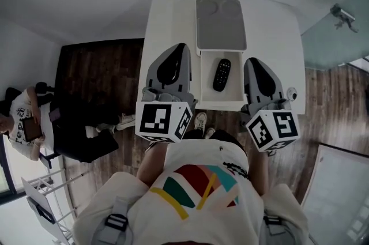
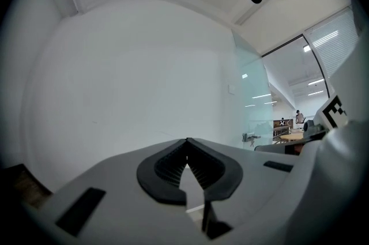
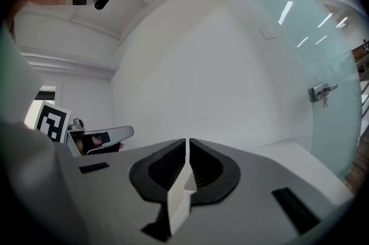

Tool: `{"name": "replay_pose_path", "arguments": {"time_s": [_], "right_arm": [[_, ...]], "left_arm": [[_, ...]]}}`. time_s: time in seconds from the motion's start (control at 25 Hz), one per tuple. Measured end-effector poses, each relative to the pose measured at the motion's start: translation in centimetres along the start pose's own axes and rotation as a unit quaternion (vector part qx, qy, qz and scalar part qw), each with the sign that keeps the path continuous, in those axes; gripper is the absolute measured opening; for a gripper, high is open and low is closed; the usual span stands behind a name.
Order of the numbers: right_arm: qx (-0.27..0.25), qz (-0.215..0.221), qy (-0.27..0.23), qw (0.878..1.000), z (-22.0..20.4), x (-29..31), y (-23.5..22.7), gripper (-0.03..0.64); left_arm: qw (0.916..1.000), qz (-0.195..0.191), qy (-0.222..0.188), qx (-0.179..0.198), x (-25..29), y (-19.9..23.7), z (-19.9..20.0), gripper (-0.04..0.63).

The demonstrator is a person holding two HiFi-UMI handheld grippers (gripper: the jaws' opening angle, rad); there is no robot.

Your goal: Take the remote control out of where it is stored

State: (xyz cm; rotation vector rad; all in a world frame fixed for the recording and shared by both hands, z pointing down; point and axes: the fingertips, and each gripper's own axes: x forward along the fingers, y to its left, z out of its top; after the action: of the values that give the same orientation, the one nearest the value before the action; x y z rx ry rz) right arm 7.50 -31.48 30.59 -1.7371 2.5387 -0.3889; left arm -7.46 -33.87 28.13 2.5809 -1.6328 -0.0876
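Observation:
The black remote control (image 1: 222, 74) lies in an open white compartment (image 1: 203, 94) at the near middle of the white table (image 1: 161, 25). A grey lid-like panel (image 1: 221, 22) sits just behind it. My left gripper (image 1: 179, 48) hovers over the table left of the compartment, its jaws together with nothing between them (image 2: 187, 143). The right gripper (image 1: 249, 62) is level with it on the compartment's right side, also shut and empty (image 3: 188, 141). Neither gripper touches the remote.
A small white object (image 1: 292, 94) rests near the table's right front corner. A seated person (image 1: 26, 123) is on the wooden floor at far left, beside a white rack (image 1: 40, 198). A glass wall with a door handle (image 3: 320, 91) stands to the right.

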Motion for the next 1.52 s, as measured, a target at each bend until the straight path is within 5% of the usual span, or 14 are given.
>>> {"name": "replay_pose_path", "arguments": {"time_s": [0.68, 0.8, 0.84, 0.96, 1.24, 1.52], "right_arm": [[0.020, -0.022, 0.047, 0.998, -2.4, 3.0, -2.2, 0.006], [0.068, -0.024, 0.061, 0.995, -3.5, 3.7, -2.8, 0.139], [0.090, -0.023, 0.068, 0.993, -4.2, 4.1, -2.9, 0.242], [0.111, -0.027, 0.106, 0.988, -7.0, 5.1, -2.9, 0.341], [0.155, -0.065, 0.232, 0.958, -17.0, 5.9, -2.9, 0.351], [0.168, -0.106, 0.303, 0.932, -22.5, 6.7, -5.1, 0.351]], "left_arm": [[0.9994, 0.013, 0.024, -0.021, 3.2, 2.2, -2.4, 0.006], [0.9992, 0.015, 0.028, -0.024, 3.7, 2.2, -2.9, 0.006], [0.9992, 0.014, 0.030, -0.024, 3.8, 2.2, -3.1, 0.006], [0.9988, 0.014, 0.039, -0.025, 4.1, 2.2, -3.7, 0.006], [0.9972, 0.010, 0.072, -0.018, 4.2, 2.4, -6.3, 0.006], [0.9937, 0.018, 0.108, -0.021, 4.4, 3.9, -10.0, 0.006]]}}
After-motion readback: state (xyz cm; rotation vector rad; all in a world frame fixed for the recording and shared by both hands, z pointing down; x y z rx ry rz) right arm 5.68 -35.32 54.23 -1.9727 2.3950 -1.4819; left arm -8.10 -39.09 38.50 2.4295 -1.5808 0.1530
